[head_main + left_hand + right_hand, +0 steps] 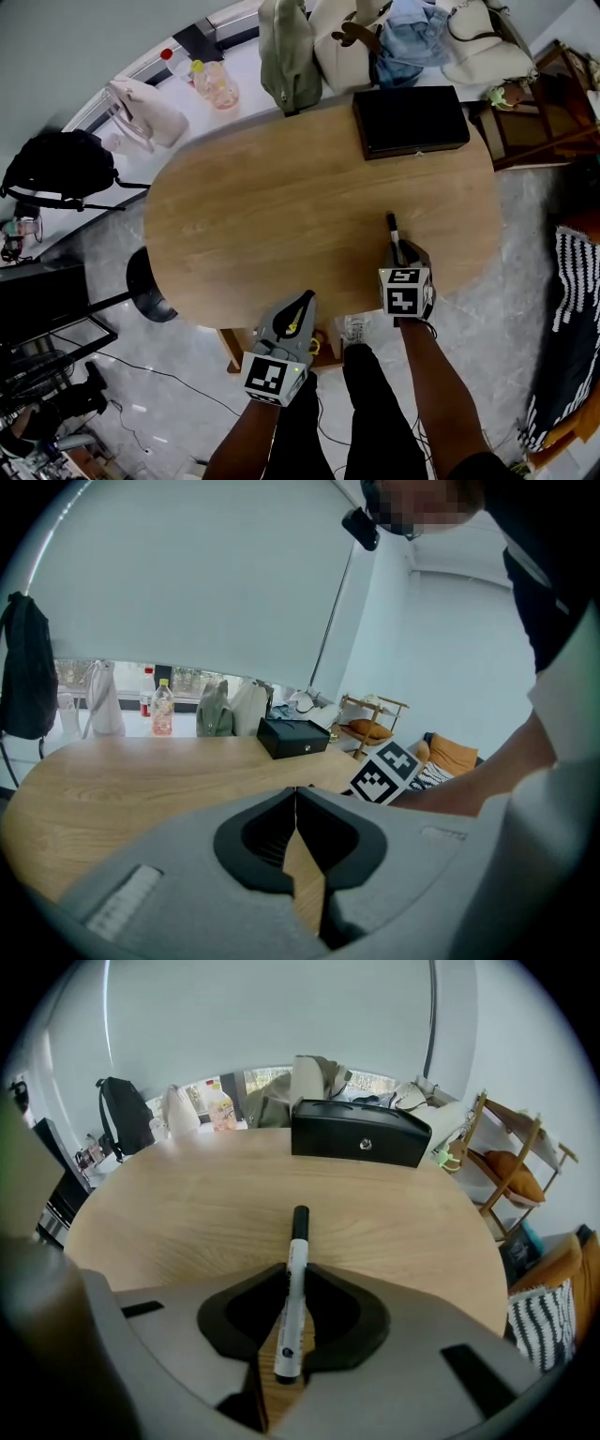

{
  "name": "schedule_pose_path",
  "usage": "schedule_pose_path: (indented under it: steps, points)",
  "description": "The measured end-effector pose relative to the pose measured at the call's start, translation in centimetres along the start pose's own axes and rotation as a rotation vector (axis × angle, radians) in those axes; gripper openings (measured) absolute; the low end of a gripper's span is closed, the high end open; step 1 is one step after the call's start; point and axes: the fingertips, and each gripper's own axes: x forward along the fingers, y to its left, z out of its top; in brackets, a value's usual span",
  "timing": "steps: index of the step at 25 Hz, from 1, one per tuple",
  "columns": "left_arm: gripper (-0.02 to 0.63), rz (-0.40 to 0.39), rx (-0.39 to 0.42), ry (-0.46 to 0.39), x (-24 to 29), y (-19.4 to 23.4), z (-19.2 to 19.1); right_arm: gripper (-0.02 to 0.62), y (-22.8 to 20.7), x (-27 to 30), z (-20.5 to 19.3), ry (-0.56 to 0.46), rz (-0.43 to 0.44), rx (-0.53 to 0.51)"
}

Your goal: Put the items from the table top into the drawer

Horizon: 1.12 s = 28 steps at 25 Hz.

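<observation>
A white marker with a black cap (293, 1279) lies on the oval wooden table (281, 206) near its front right edge. My right gripper (292, 1274) is shut on the marker's barrel, and the capped end (392, 225) sticks out ahead of the jaws. My left gripper (298, 309) hovers at the table's front edge, to the left of the right one. Its jaws are shut with nothing between them (296, 794). A black box (410, 120) with a small front lock stands at the table's far right.
Bags and clothes (375, 42) are piled on the sill behind the table, along with a bottle (214, 82). A wooden shelf (511, 1171) stands to the right. A black backpack (56, 167) and a stool (150, 286) are on the left.
</observation>
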Motion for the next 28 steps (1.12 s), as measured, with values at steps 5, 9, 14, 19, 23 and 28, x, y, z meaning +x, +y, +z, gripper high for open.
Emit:
schedule_pose_path:
  steps: [5, 9, 14, 19, 23, 28]
  points:
    - [0.017, 0.003, -0.012, 0.002, 0.3, -0.5, 0.0, 0.061, -0.1, -0.1, 0.0, 0.005, 0.012, -0.033]
    - [0.017, 0.009, -0.004, -0.003, 0.6, -0.8, 0.0, 0.061, -0.5, -1.0, 1.0, -0.039, 0.01, -0.067]
    - [0.017, 0.033, -0.014, -0.002, 0.5, -0.9, -0.1, 0.061, -0.3, -3.2, 2.7, -0.118, 0.015, -0.098]
    - [0.017, 0.086, -0.037, -0.005, -0.3, -0.1, -0.3, 0.061, 0.4, -5.5, 4.2, -0.198, 0.021, -0.126]
    - [0.017, 0.125, -0.057, 0.007, -2.4, 1.8, -2.4, 0.062, 2.6, -7.0, 4.0, -0.23, 0.042, -0.139]
    - [0.017, 0.166, -0.082, 0.005, -6.0, 3.3, -4.9, 0.061, 6.5, -8.3, 2.4, -0.242, 0.089, -0.142]
